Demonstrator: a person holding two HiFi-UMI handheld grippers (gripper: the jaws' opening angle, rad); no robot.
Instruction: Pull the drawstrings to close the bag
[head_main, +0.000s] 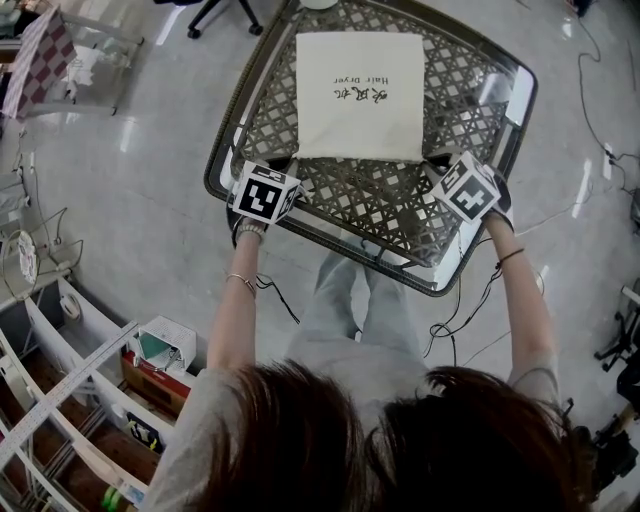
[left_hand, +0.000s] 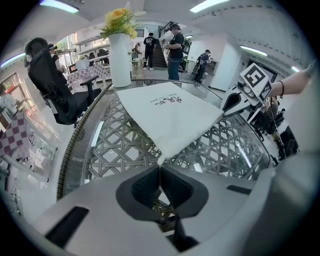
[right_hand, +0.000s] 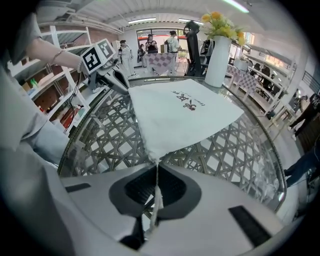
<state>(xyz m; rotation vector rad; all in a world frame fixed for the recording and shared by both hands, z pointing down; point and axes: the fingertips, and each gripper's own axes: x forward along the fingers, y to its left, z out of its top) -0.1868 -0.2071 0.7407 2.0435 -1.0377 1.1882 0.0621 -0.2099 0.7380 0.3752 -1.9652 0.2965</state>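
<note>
Grip step: L tongs (left_hand: 159, 167) & R tongs (right_hand: 156, 166) pinch flat white cloth bag's (head_main: 360, 95) white drawstrings (right_hand: 155, 195); next, pull them apart sideways.

The only words I can read are on the flat cream-white square cloth bag (head_main: 360, 60), which lies towards the far side of the grey lattice table (head_main: 380, 205). Its small black print (head_main: 362, 80), upside down from where I stand, says "Hair Dryer" in slanted script. Just nearer to me is a line of larger brush-style characters I cannot make out for certain. In my left gripper view the print (left_hand: 170, 100) is too small to read, and in my right gripper view the print (right_hand: 190, 102) is no clearer. The white marker cube at the near left (head_main: 265, 193) and its twin at the near right (head_main: 468, 190) bear black square code patterns, no letters.
</note>
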